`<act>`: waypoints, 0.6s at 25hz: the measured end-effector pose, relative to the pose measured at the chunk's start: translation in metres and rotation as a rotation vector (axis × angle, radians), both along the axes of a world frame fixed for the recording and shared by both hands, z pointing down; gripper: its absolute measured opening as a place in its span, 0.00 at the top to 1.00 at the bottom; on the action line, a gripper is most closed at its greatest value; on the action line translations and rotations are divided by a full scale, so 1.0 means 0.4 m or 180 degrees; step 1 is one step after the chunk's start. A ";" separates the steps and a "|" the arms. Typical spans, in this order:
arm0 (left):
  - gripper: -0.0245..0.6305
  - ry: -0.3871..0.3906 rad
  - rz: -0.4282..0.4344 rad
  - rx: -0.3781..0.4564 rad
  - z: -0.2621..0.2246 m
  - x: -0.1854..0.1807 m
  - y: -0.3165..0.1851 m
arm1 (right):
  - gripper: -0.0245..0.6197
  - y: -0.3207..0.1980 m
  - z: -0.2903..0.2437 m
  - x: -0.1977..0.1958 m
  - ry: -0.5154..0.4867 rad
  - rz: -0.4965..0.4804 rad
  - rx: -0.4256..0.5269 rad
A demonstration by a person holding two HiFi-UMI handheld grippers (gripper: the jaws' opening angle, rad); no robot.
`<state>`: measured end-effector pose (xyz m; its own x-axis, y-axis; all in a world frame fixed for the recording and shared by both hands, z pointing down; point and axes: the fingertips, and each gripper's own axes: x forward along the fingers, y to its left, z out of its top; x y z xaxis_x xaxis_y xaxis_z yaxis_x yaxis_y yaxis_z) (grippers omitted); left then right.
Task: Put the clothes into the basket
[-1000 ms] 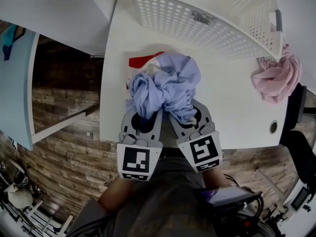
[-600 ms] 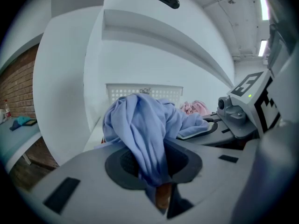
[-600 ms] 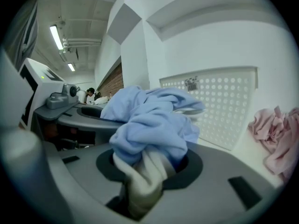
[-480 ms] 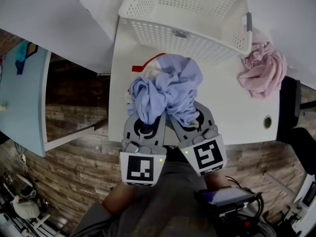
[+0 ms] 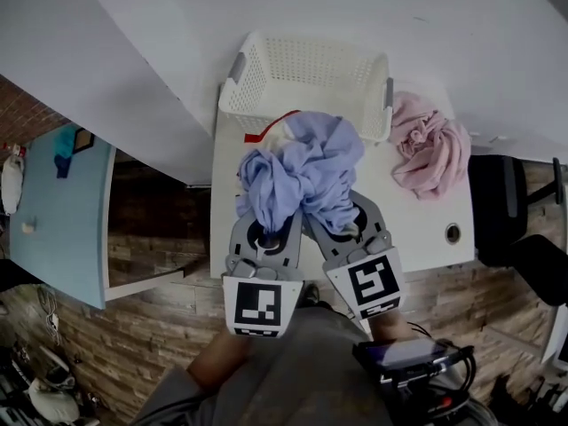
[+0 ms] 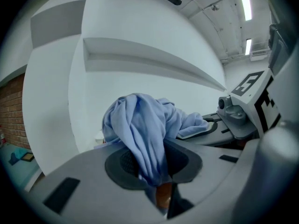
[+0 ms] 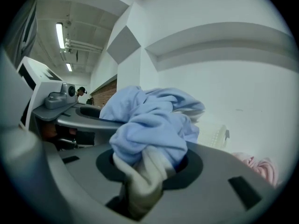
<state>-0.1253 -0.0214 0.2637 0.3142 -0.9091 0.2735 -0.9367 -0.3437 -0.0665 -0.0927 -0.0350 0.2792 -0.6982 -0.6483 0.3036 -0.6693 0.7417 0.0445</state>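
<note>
I have the left gripper [image 5: 269,231] and right gripper [image 5: 335,226] both clenched on the blue clothes [image 5: 297,171].
The left jaws pinch one blue fold. The right jaws grip blue cloth together with a white piece [image 7: 140,181]. The bundle sits bunched over both grippers, on my side of the white basket [image 5: 306,69] and not in it. A pink garment [image 5: 432,153] lies on the table [image 5: 404,233] by the basket's right end.

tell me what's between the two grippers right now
A bunched light blue garment spans from the left gripper to the right gripper, with both sets of jaws shut on it. The head view shows this best.
</note>
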 end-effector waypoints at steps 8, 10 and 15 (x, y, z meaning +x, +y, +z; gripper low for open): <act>0.82 -0.0073 0.0289 0.0318 -0.145 0.015 -0.140 | 0.71 -0.135 -0.144 0.018 -0.0043 0.0273 0.0284; 0.82 -0.0095 0.0352 0.0390 -0.178 0.018 -0.173 | 0.71 -0.168 -0.178 0.022 -0.0074 0.0347 0.0333; 0.81 -0.0078 0.0448 0.0473 -0.214 0.041 -0.312 | 0.71 -0.305 -0.215 0.049 -0.0081 0.0493 0.0387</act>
